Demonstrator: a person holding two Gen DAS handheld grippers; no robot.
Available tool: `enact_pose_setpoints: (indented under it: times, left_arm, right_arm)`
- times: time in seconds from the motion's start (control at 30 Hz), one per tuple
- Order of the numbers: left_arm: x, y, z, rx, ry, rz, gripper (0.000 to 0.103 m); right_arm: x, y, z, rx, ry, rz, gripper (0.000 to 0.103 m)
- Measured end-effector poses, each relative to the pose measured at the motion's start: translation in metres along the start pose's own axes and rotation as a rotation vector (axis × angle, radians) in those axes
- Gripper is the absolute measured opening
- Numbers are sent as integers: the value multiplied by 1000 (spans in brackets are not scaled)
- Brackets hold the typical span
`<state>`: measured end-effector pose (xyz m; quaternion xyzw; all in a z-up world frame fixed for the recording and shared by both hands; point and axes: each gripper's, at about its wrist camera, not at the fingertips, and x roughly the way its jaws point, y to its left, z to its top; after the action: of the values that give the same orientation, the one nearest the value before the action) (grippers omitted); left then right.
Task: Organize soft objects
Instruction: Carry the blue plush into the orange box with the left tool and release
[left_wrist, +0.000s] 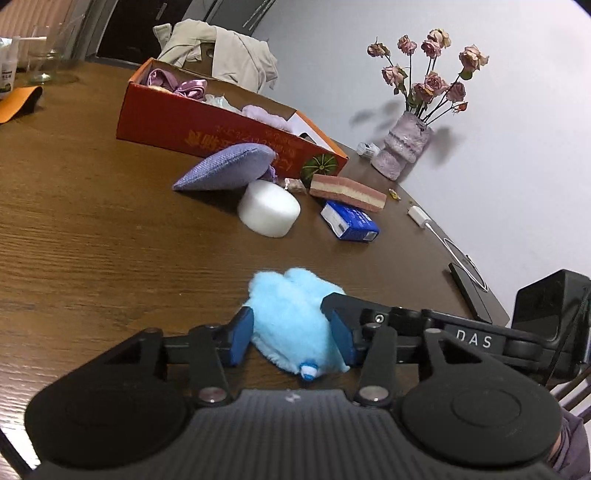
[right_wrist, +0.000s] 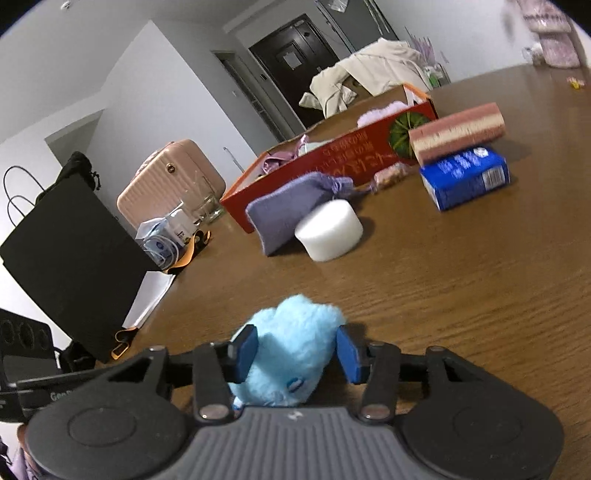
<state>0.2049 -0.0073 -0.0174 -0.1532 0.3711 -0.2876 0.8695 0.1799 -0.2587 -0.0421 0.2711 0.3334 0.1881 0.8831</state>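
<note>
A light blue fluffy toy lies on the brown wooden table, between the blue pads of my left gripper. Both pads touch its fur. The right wrist view shows blue fluff in my right gripper too, the left pad sunk into it. I cannot tell if both hold one piece. Further off stands a red-orange box with purple and white soft things inside. In front of it lie a purple pouch, a white foam cylinder and a pink layered sponge.
A blue packet lies beside the sponge. A vase of dried roses and a white charger with cable sit near the wall. A black bag, a glass and small bottles crowd the table's left edge. A beige coat hangs behind the box.
</note>
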Motion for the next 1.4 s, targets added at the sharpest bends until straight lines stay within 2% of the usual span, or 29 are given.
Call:
enact_pose_setpoints:
  times: [0.1, 0.23, 0.37, 0.5, 0.63, 0.7, 0.8, 0.87, 0.97, 1.17, 1.3, 1.4]
  left_arm:
    - [2, 2, 0, -12, 5, -11, 41]
    - [4, 0, 2, -25, -1, -32, 40]
    - [0, -8, 21, -11, -46, -69, 40]
    - [6, -19, 69, 31, -113, -135, 40]
    - [31, -24, 130, 47, -164, -183, 40]
    - [54, -19, 160, 38, -136, -207, 40]
    - [96, -5, 202, -20, -57, -205, 40]
    - [122, 5, 222, -52, -26, -152, 40]
    - [154, 26, 245, -97, 11, -114, 40]
    - [197, 62, 262, -178, 76, 15, 39]
    - [197, 70, 262, -102, 102, 87, 39]
    - [184, 70, 257, -38, 102, 130, 41]
  right_arm:
    - [2, -1, 1, 3, -1, -2, 41]
    - [2, -2, 6, 14, -2, -1, 40]
    - [-8, 2, 24, 9, -50, 13, 40]
    - [-16, 8, 71, -48, -132, 24, 40]
    - [-5, 9, 137, -127, -181, 10, 40]
    - [11, 4, 170, -142, -184, -18, 40]
    - [45, -10, 213, -138, -141, -57, 40]
    - [71, -20, 237, -126, -96, -55, 40]
    - [114, -33, 265, -125, -36, -87, 39]
    - [196, -52, 279, -83, 93, -137, 39]
    - [219, -42, 266, -131, 127, -156, 38]
    - [221, -36, 252, -154, 159, -132, 38]
